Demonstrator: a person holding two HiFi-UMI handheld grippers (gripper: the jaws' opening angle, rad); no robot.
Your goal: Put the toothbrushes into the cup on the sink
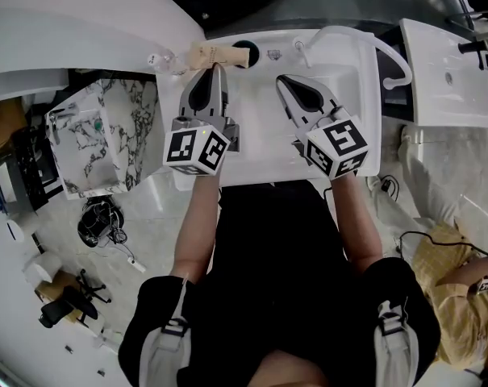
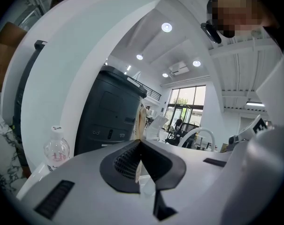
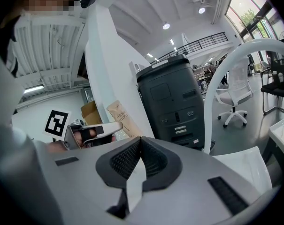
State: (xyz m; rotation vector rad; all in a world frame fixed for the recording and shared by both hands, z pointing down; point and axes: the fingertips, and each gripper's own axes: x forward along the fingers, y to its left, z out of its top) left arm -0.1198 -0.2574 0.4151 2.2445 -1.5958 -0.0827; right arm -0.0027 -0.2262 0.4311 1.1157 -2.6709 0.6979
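A tan paper toothbrush packet (image 1: pixel 215 54) lies at the back rim of the white sink (image 1: pixel 352 103); in the right gripper view the packet (image 3: pixel 120 118) stands up behind the left jaws. My left gripper (image 1: pixel 215 68) is at the packet's edge. In the left gripper view its tips (image 2: pixel 140 142) are shut, with a thin tan strip (image 2: pixel 141 121) pinched between the pads. A dark round opening (image 1: pixel 245 52), possibly the cup, sits at the packet's right end. My right gripper (image 1: pixel 280 80) hovers over the basin, shut (image 3: pixel 140 139) and holding nothing.
A clear bottle (image 1: pixel 159 59) stands left of the packet. A white arched faucet (image 1: pixel 394 60) rises at the sink's right. A second sink (image 1: pixel 449 75) is at far right and a marbled block (image 1: pixel 106 131) at left. A dark grey bin (image 3: pixel 172 104) stands beyond.
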